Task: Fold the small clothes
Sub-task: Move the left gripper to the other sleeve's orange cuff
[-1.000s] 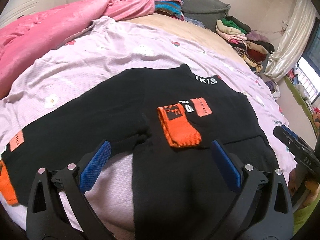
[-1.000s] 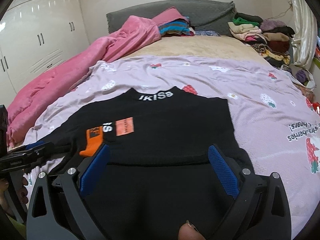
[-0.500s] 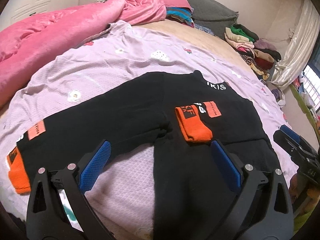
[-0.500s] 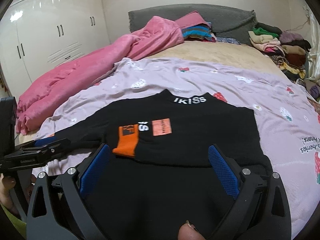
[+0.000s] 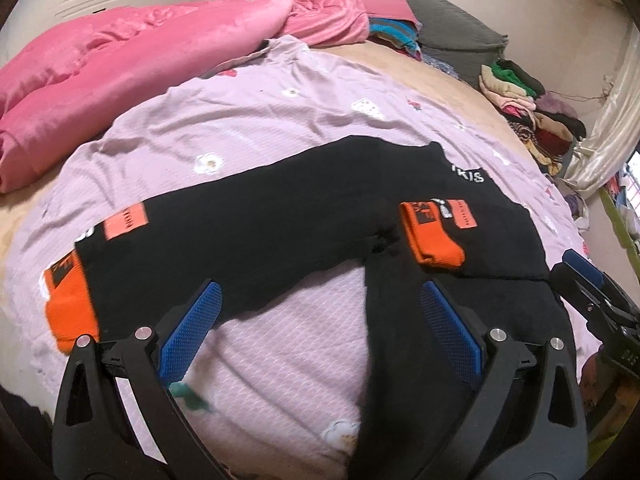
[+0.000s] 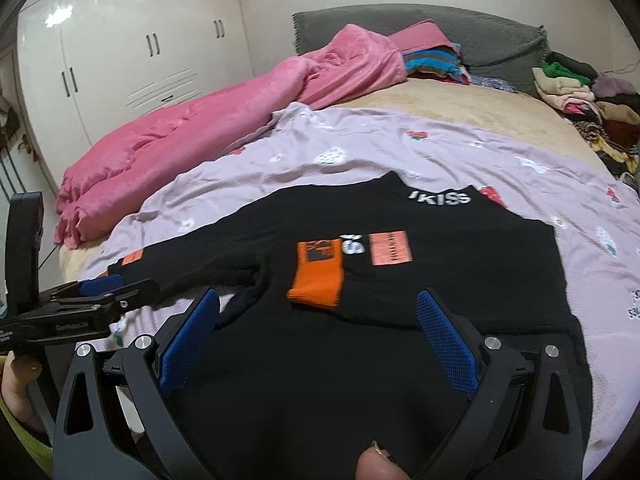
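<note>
A black sweater (image 5: 304,216) with orange cuffs lies flat on a lilac sheet (image 5: 280,120). One sleeve is folded across its chest, its orange cuff (image 5: 430,236) lying on the body; it also shows in the right wrist view (image 6: 318,274). The other sleeve lies stretched out to the left, ending in an orange cuff (image 5: 70,308). My left gripper (image 5: 320,320) is open and empty above the sheet, below that sleeve. My right gripper (image 6: 318,320) is open and empty over the sweater's body (image 6: 440,260). Each gripper shows at the edge of the other's view.
A pink blanket (image 5: 140,52) is heaped along the far left of the bed. Stacks of folded clothes (image 5: 528,116) sit at the far right by a curtain. A grey headboard cushion (image 6: 460,36) and white wardrobes (image 6: 120,60) stand behind.
Both grippers have swung to the left, so the outstretched sleeve and its orange cuff are now fully in the left view. The sweater has not moved. Both grippers stay open.
</note>
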A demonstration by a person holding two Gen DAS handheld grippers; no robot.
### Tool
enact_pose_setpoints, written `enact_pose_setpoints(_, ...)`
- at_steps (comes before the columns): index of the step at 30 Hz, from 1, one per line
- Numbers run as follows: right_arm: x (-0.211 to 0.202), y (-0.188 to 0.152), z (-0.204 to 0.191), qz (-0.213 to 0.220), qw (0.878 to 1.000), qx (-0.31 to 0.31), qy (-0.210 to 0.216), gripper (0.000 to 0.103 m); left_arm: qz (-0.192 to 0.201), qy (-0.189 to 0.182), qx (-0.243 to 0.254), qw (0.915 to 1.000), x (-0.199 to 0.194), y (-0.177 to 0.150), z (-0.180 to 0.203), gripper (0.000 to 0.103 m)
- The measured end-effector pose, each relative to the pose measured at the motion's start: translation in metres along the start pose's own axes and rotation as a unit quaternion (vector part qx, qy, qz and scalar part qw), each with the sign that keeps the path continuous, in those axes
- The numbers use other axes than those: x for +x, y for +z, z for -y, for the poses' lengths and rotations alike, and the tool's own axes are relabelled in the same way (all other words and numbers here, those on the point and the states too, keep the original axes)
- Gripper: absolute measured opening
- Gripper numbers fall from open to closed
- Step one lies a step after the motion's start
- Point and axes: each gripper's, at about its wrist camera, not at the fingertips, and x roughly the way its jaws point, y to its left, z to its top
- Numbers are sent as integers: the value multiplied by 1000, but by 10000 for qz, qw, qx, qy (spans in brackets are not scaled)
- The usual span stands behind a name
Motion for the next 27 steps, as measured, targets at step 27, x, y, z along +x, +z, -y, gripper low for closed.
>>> enact_pose_setpoints(27,17,-16,-66,-323,9954,-466,766,98,-357,95,-1437,9889,-15,-43,-93,93)
